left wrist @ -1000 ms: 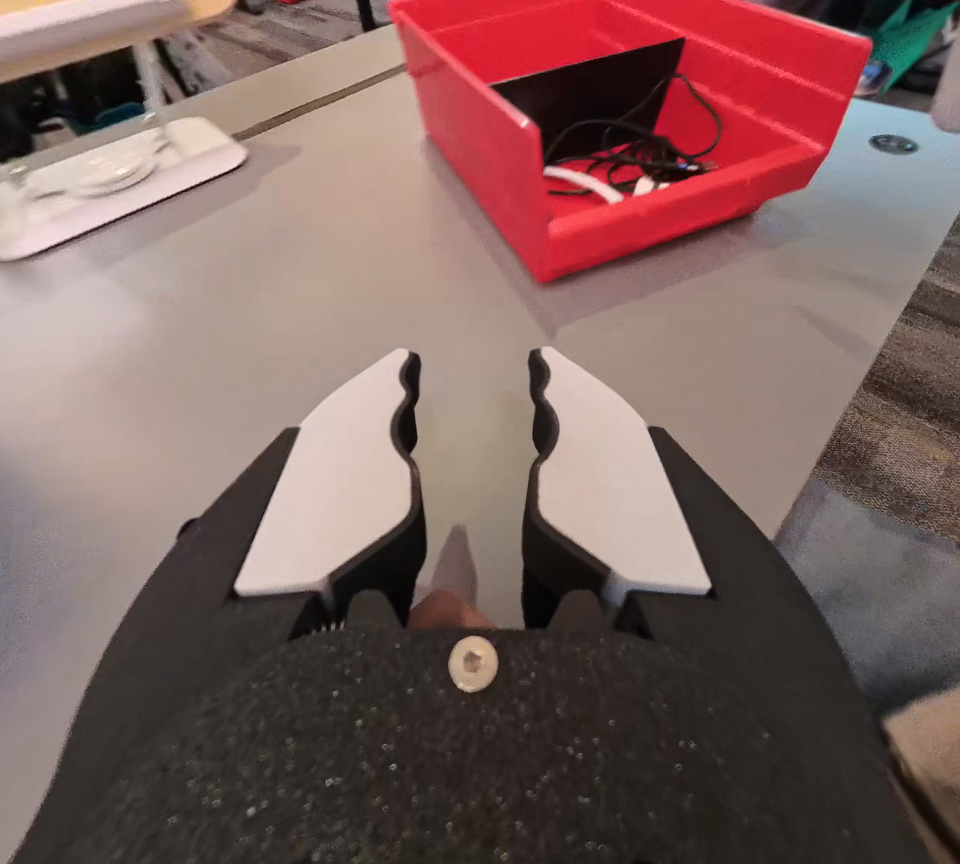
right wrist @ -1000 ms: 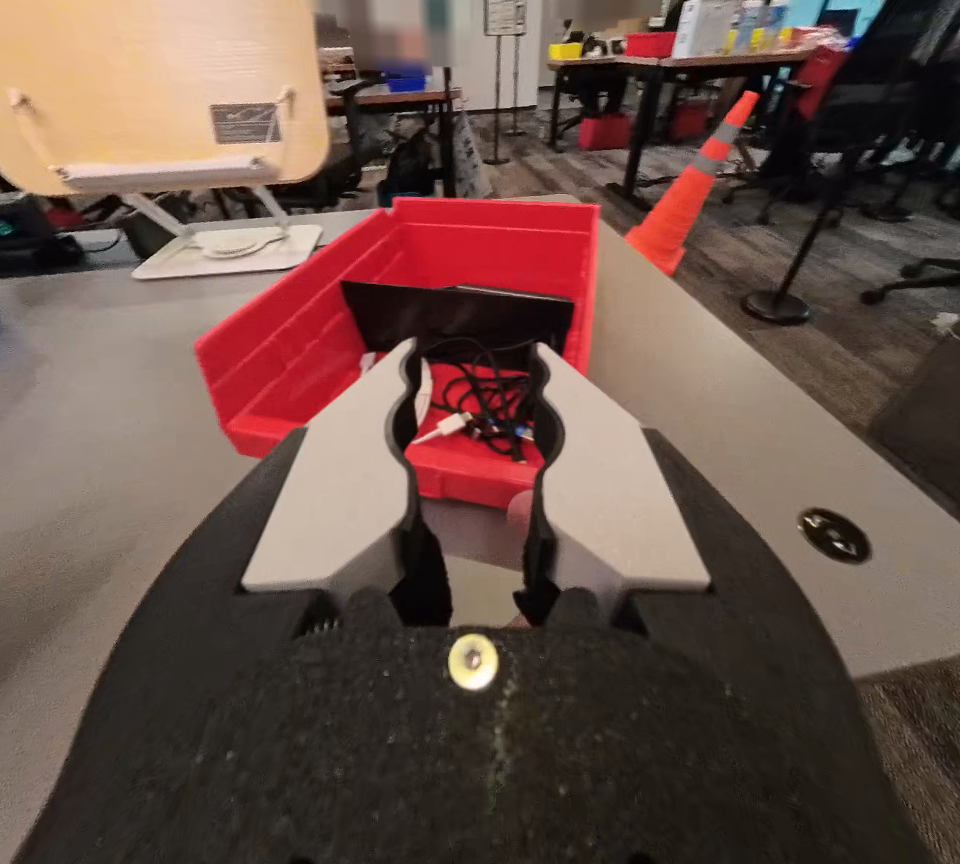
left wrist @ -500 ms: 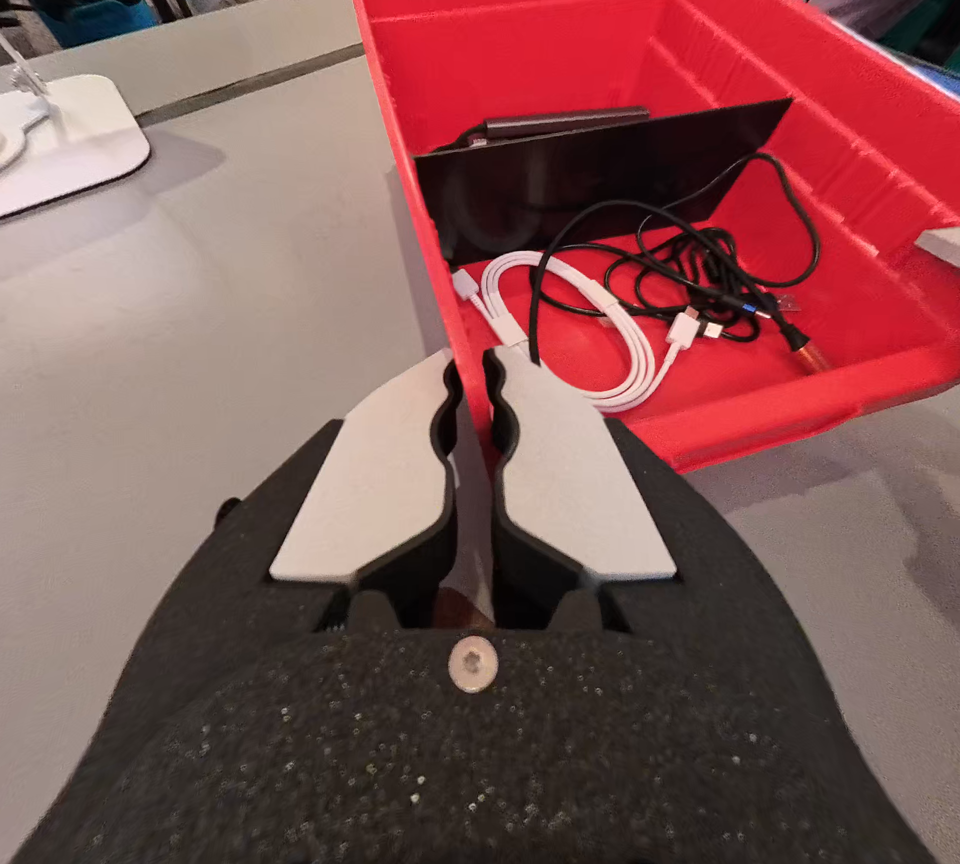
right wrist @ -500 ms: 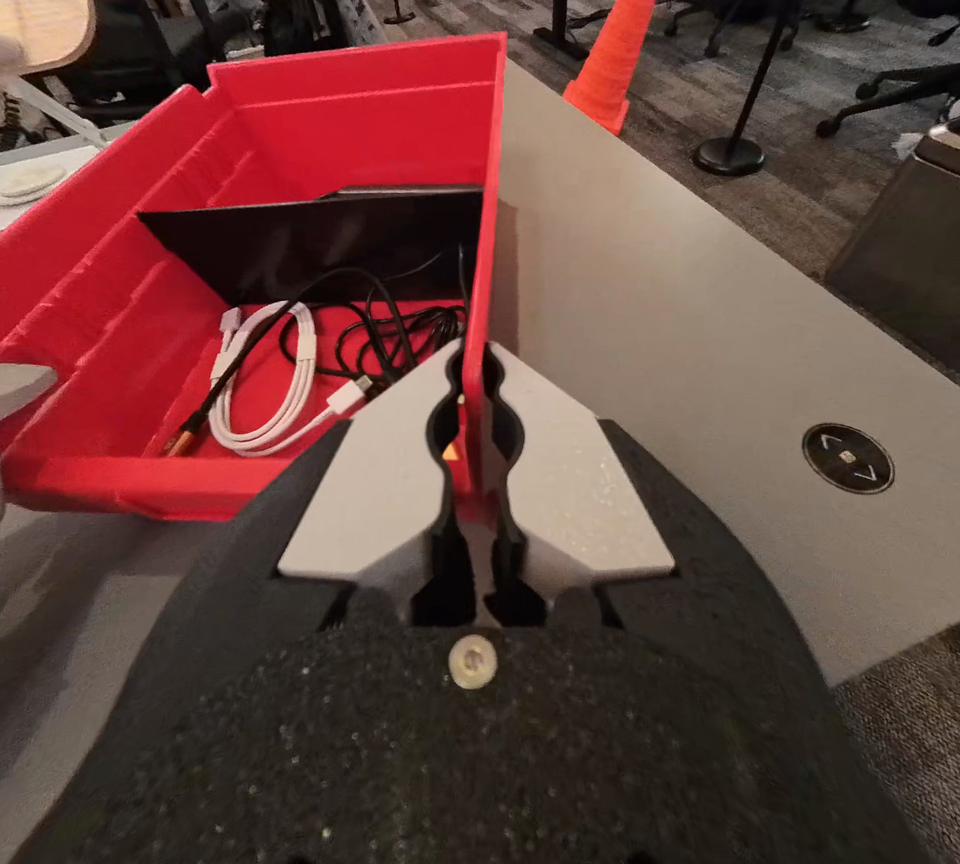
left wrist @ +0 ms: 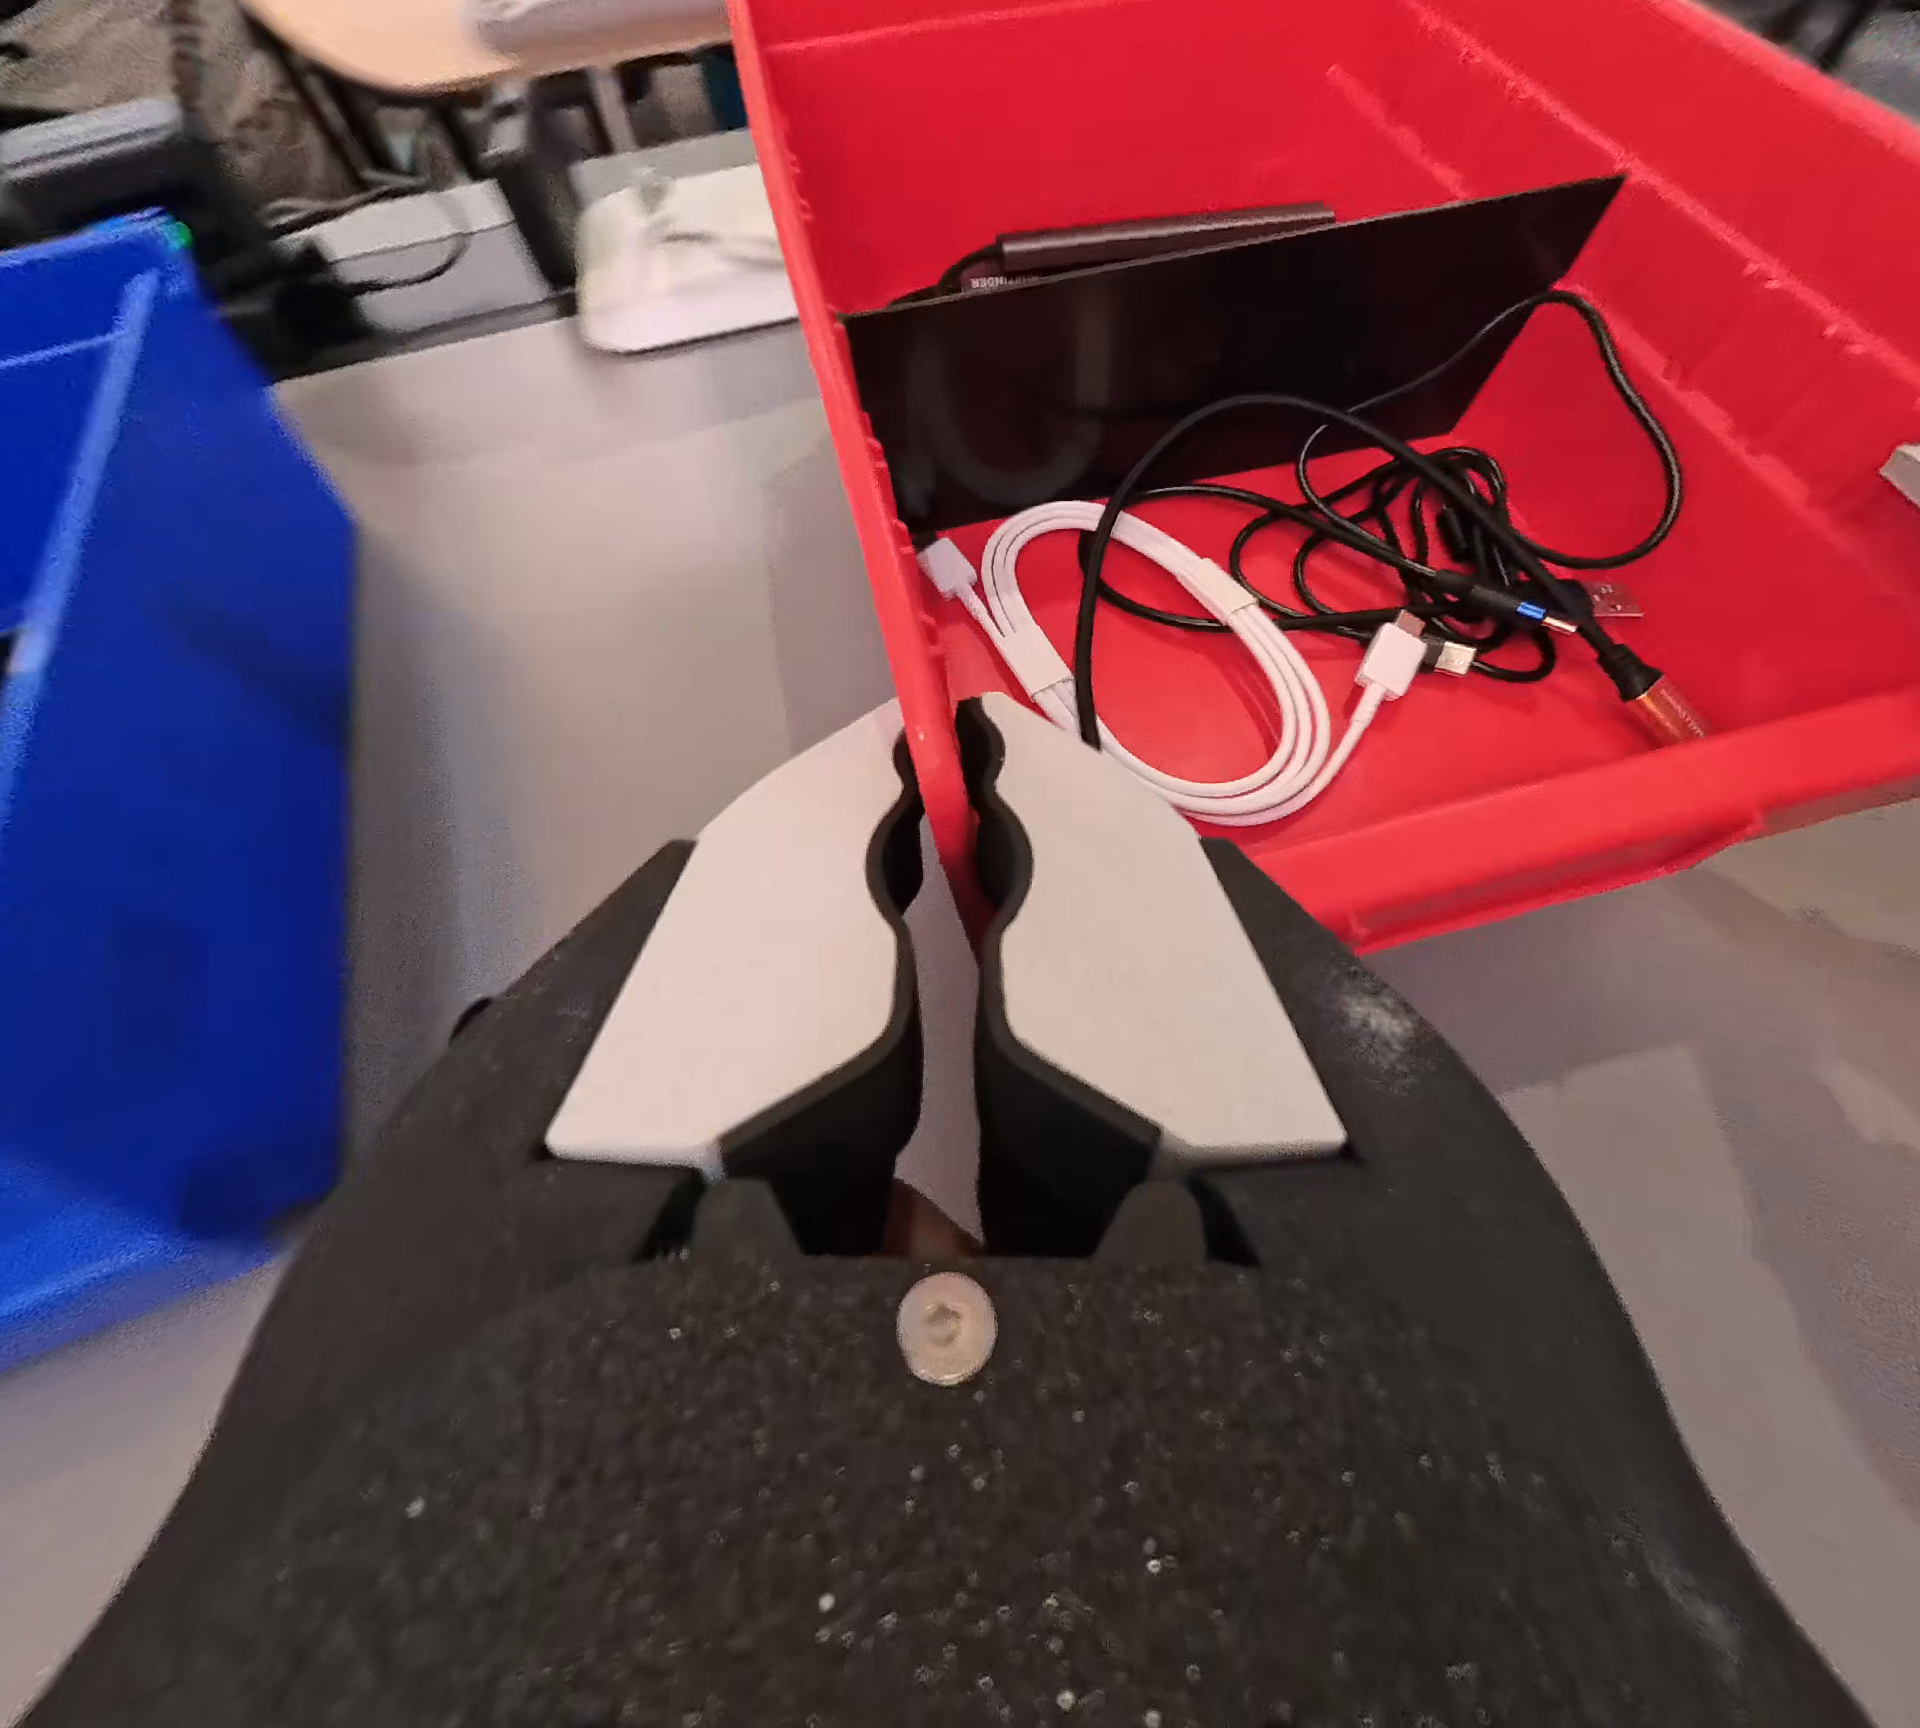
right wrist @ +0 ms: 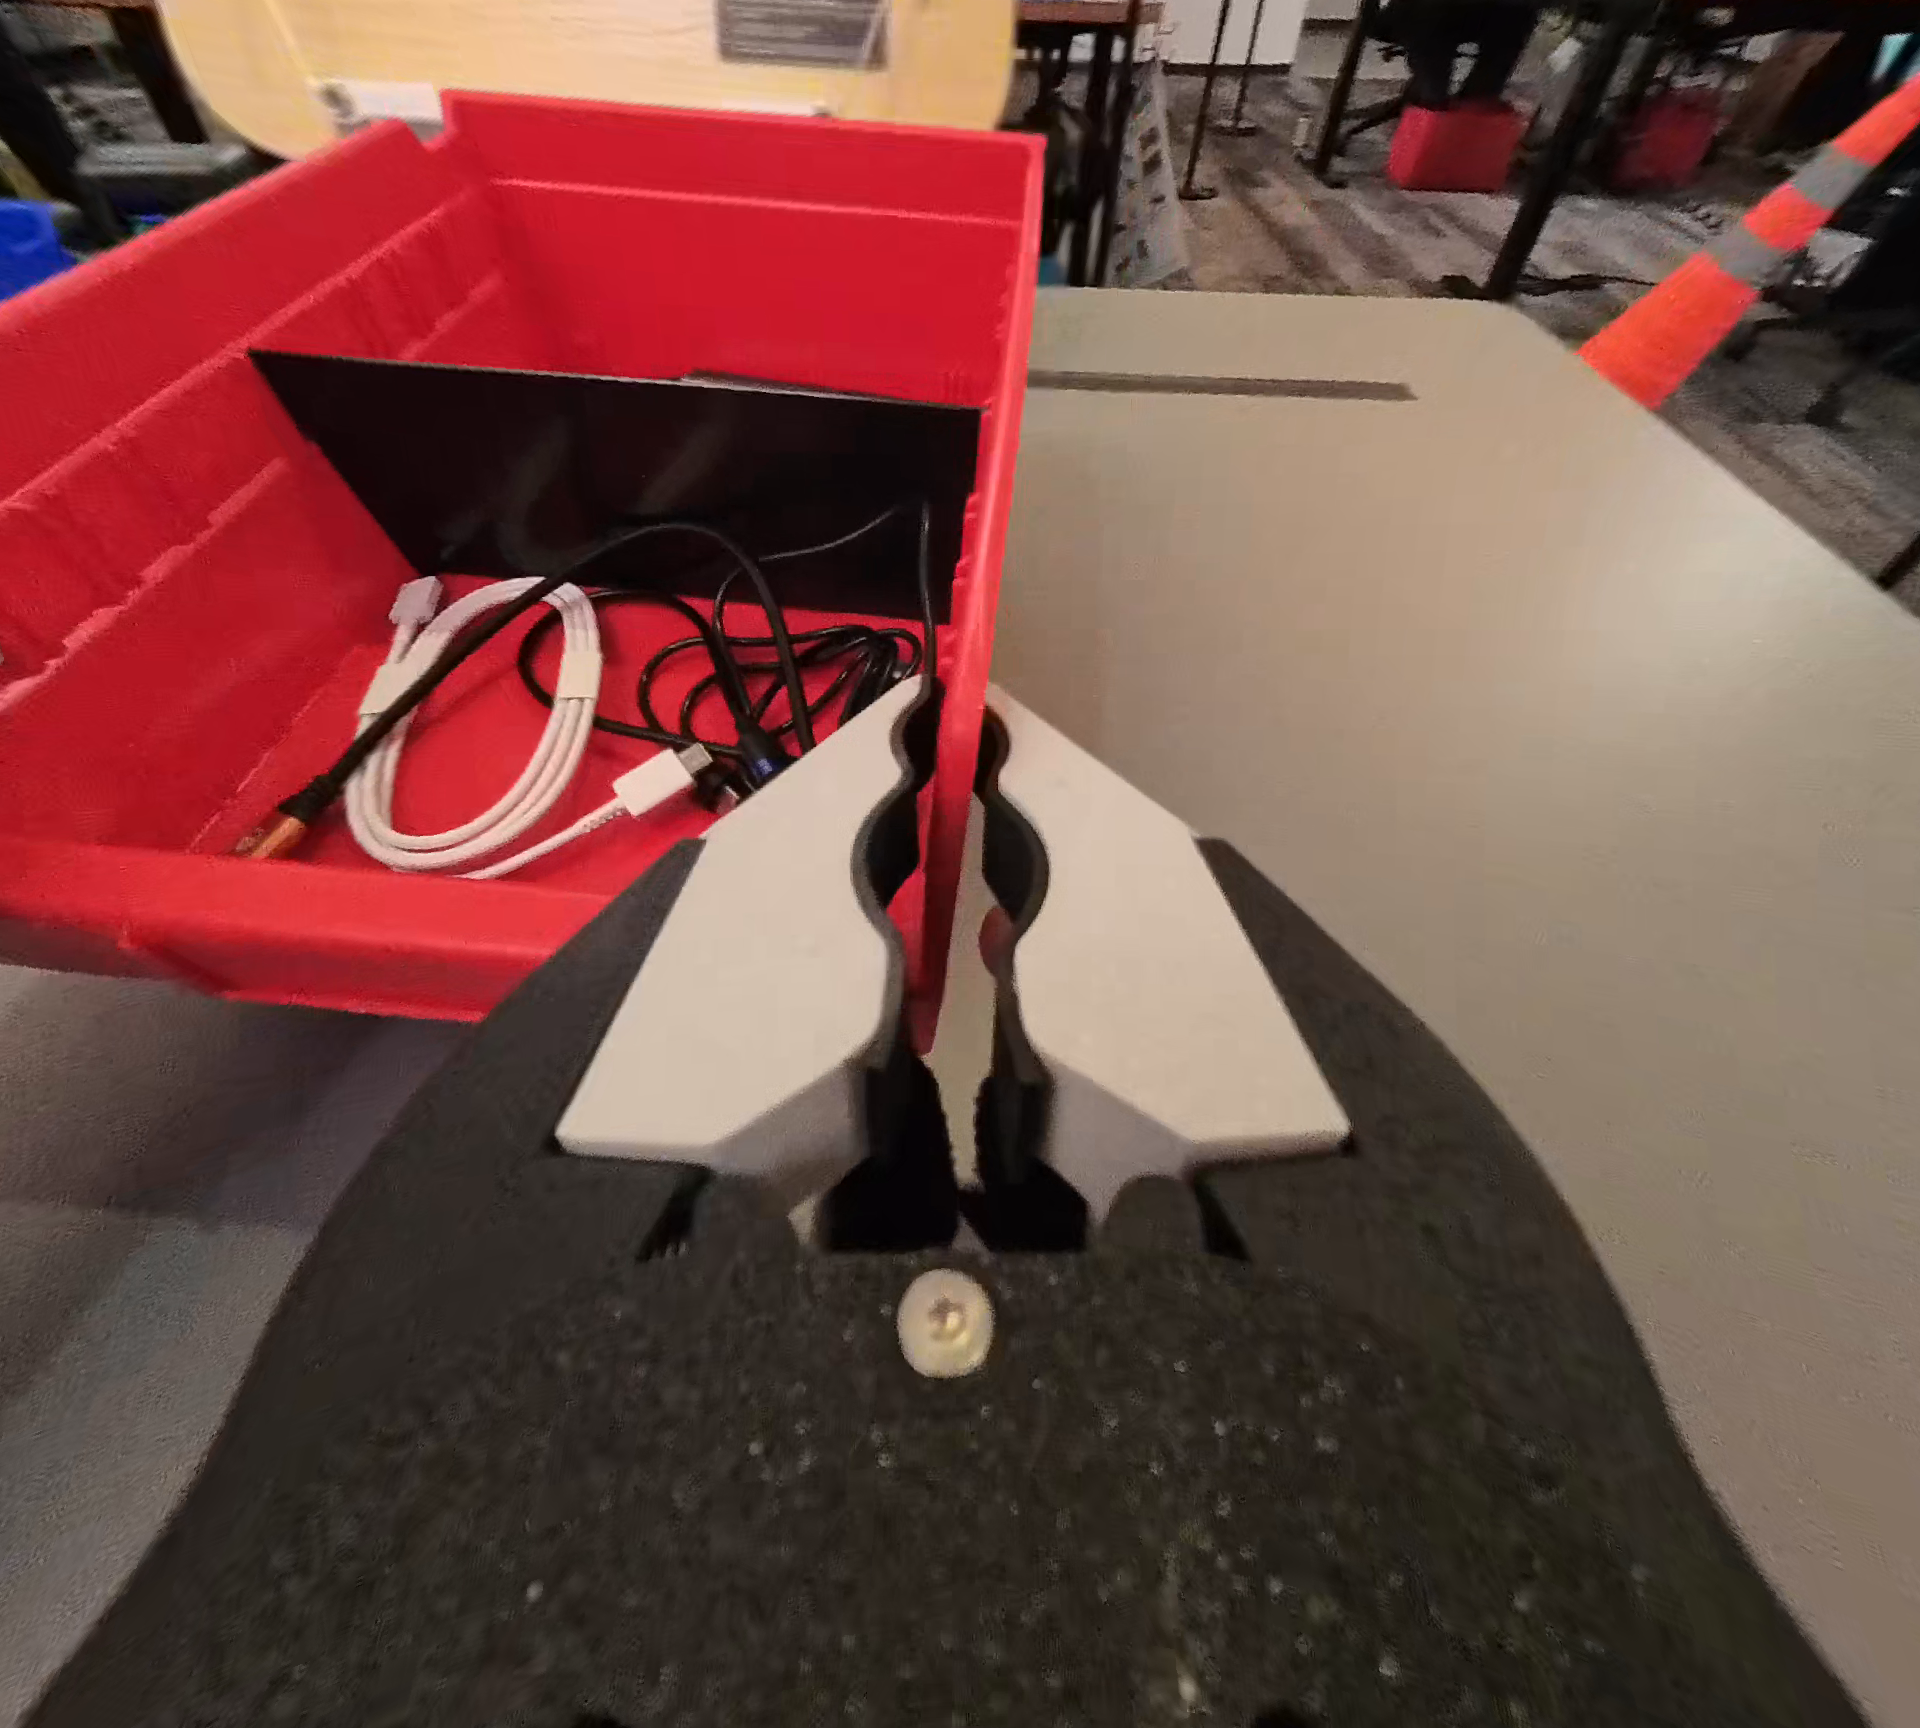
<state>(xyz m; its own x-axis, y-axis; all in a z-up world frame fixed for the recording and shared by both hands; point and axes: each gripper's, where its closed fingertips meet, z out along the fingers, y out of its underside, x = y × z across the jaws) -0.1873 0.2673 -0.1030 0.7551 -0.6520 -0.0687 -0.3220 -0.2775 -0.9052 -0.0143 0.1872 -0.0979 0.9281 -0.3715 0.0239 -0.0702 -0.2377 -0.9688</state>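
Tongs: left tongs [left wrist: 938,722] clenched on red bin [left wrist: 1247,47] left wall; right tongs [right wrist: 954,702] clenched on its right wall; cables [left wrist: 1247,639] inside.

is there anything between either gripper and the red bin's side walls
No. The left gripper is clamped on the near end of the red bin's left wall, and the right gripper on its right wall; nothing lies between.
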